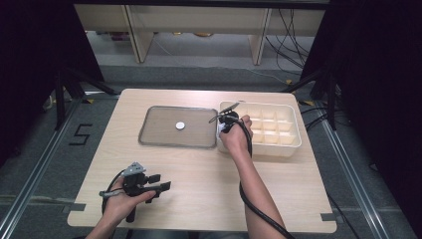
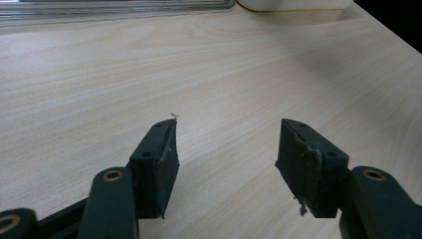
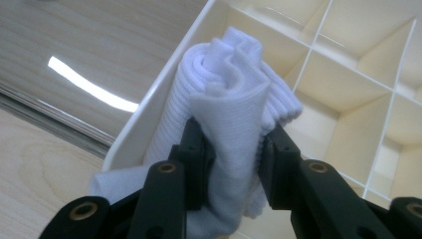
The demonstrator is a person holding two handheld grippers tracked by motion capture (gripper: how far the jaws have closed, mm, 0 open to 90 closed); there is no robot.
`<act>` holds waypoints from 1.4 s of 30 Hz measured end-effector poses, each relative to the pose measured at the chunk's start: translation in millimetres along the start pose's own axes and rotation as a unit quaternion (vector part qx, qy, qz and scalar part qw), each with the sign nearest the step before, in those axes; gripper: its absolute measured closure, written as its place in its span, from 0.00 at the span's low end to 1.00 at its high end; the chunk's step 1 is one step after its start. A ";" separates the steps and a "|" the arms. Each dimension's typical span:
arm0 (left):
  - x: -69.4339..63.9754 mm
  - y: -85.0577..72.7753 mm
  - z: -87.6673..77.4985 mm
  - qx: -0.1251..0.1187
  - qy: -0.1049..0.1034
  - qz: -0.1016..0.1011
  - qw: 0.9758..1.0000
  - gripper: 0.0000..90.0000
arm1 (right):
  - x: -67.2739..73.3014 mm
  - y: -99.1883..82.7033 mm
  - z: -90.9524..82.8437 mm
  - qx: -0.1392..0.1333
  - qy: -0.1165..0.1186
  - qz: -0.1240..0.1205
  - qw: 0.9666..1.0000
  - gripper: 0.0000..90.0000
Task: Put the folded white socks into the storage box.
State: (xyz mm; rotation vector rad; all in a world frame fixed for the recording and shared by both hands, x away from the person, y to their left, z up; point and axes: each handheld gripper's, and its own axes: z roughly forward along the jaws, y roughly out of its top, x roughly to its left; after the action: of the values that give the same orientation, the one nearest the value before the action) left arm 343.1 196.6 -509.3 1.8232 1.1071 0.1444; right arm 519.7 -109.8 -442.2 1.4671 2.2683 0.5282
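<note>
A rolled white sock [image 3: 231, 114] is squeezed between the black jaws of my right gripper [image 3: 234, 154], which is shut on it. In the high view that right gripper [image 1: 225, 124] hovers over the near-left corner of a cream divided box [image 1: 291, 130], with the sock [image 1: 221, 129] showing as a small white patch under the hand. The sock's top leans over the box's left wall [image 3: 149, 119]. My left gripper [image 2: 226, 149] stands open over bare wood, with nothing between its pads. From above, the left gripper [image 1: 161, 185] rests near the table's front left.
A grey metal tray [image 1: 154, 130] lies left of the box, with a small white round object [image 1: 180, 126] at its middle. The wooden table [image 1: 199, 184] ends at black curtains on both sides. Cables trail from both grippers.
</note>
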 end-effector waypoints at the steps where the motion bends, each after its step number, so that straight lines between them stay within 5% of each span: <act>1: 0.2 0.1 0.0 0.000 -0.001 0.000 1.000 0.45 | 0.2 0.2 -0.6 0.003 0.006 0.004 1.000 0.76; 28: 0.9 -1.2 0.5 0.001 -0.002 0.002 1.000 0.45 | -0.5 4.1 2.9 0.039 0.018 0.001 0.999 0.77; 34: 1.3 -1.3 -0.3 -0.001 -0.002 -0.001 1.000 0.45 | 2.9 -2.8 13.0 0.061 0.045 0.024 0.997 0.78; 37: 2.8 -0.9 -0.9 0.001 0.003 -0.003 1.000 0.45 | 2.8 -2.8 13.9 0.045 0.031 0.007 0.998 0.77; 42: 1.6 -0.8 0.3 0.002 0.000 0.000 1.000 0.45 | 2.5 -2.5 12.5 0.052 0.038 0.031 0.997 0.75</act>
State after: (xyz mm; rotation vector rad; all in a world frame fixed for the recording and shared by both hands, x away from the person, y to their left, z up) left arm 343.7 197.7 -510.6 1.8270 1.1085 0.1411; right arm 523.2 -107.2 -454.4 1.5984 2.3462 0.4999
